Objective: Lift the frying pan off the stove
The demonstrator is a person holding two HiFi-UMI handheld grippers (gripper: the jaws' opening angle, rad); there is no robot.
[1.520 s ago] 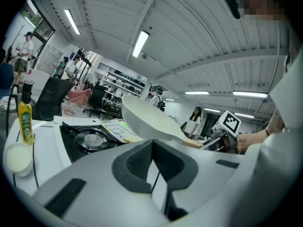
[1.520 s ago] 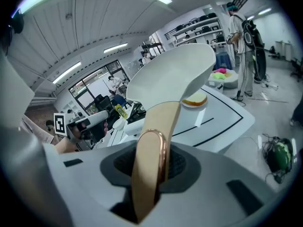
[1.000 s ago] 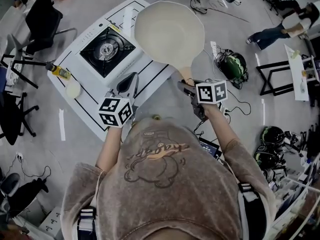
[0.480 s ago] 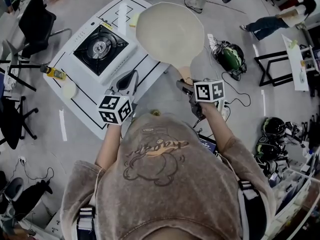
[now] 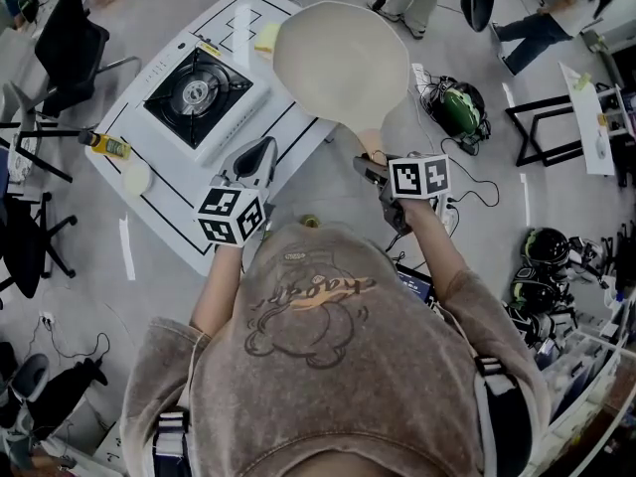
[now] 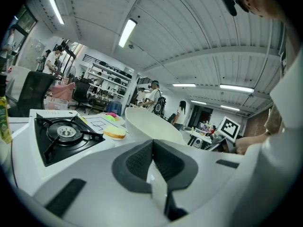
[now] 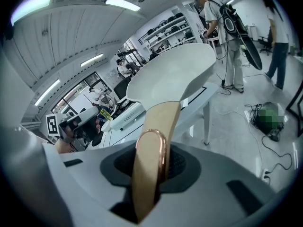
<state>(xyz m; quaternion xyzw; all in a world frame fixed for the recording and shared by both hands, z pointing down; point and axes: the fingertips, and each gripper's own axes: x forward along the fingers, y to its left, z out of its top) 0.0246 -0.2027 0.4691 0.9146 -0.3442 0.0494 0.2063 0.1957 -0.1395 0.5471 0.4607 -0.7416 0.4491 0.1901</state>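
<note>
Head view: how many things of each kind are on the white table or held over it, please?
Portable gas stove: 1
Frying pan: 1
Yellow bottle: 1
Small cream plate: 1
Yellow sponge: 1
Total: 5

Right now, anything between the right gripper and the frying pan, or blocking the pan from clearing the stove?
Nothing visible. The right gripper is shut on the frying pan by its handle. The pan hangs in the air beside the stove, whose burner is bare.

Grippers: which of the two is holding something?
The right gripper: it is shut on the pan handle. The left gripper is shut on nothing.
</note>
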